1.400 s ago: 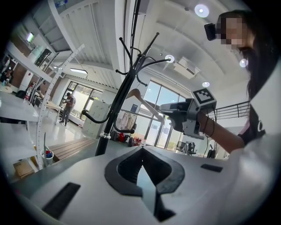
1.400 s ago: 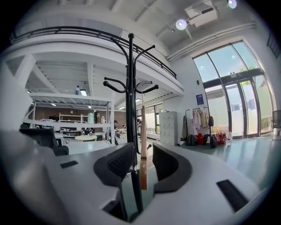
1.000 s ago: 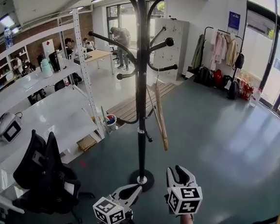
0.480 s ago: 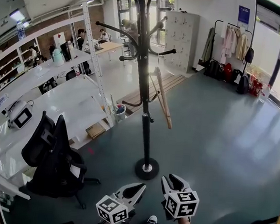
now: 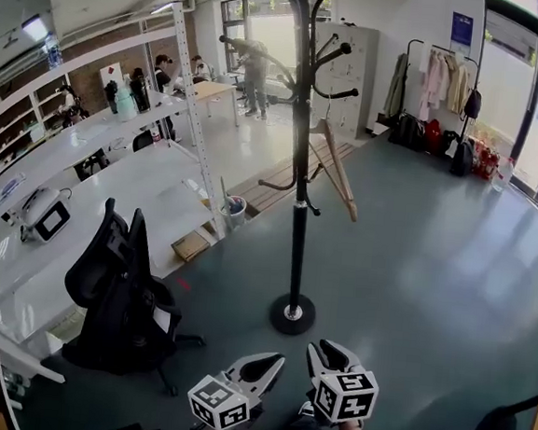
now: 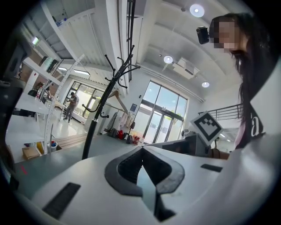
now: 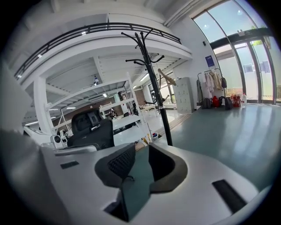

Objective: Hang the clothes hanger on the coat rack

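Note:
A tall black coat rack [image 5: 297, 221] stands on the grey floor, and a wooden clothes hanger [image 5: 338, 173] hangs from one of its arms. Both grippers sit low in the head view, well short of the rack's round base and touching nothing. My left gripper [image 5: 271, 361] is shut, its pads meeting at the tip with nothing between them. My right gripper [image 5: 328, 353] is open and empty; its jaws have just been closing a little. The left gripper view shows its gripper [image 6: 141, 150] with the rack [image 6: 94, 127] beyond. The right gripper view shows its gripper [image 7: 141, 147], the rack [image 7: 158, 101] and the hanger [image 7: 167, 77].
A black office chair [image 5: 121, 299] stands to the left of the rack, against white shelving and tables [image 5: 92, 203]. A small bucket [image 5: 235, 211] sits by a shelf post. A garment rail with clothes [image 5: 440, 84] is at the back right. Glass doors line the right side.
The coat rack now stands farther away and more to the right in the head view. Both grippers have drawn back from its base. The hanger stays on the rack.

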`<state>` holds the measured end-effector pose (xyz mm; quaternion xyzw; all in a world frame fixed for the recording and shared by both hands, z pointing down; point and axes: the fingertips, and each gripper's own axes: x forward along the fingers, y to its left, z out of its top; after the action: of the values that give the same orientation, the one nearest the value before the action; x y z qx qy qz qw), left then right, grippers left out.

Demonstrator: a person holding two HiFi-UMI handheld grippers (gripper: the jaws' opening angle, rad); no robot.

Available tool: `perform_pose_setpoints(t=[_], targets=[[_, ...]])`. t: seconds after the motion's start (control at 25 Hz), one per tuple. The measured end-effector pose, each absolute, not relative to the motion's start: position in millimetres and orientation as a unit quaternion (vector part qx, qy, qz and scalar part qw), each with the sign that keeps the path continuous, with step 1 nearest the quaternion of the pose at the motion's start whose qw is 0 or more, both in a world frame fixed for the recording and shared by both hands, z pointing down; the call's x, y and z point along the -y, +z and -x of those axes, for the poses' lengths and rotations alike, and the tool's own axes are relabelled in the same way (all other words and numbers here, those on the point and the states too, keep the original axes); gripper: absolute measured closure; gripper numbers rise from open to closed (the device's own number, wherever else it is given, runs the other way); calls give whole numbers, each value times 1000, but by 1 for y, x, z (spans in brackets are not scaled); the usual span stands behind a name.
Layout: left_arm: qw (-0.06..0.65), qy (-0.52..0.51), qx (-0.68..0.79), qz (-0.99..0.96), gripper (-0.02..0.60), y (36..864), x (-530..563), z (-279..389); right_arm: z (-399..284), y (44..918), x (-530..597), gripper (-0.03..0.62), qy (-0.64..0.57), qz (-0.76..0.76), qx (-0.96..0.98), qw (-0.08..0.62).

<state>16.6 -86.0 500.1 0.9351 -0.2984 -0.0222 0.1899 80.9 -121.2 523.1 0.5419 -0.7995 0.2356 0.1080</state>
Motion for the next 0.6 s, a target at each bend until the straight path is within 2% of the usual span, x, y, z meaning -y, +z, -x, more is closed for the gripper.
perform_pose_setpoints(t=[0.28, 0.6], targets=[[204, -3, 280, -938, 581, 520, 27, 51, -19, 550, 43, 528, 267, -566, 774, 97], [200, -9, 245, -949, 581, 508, -9, 55, -12, 547, -8, 572, 276, -589, 754, 95]])
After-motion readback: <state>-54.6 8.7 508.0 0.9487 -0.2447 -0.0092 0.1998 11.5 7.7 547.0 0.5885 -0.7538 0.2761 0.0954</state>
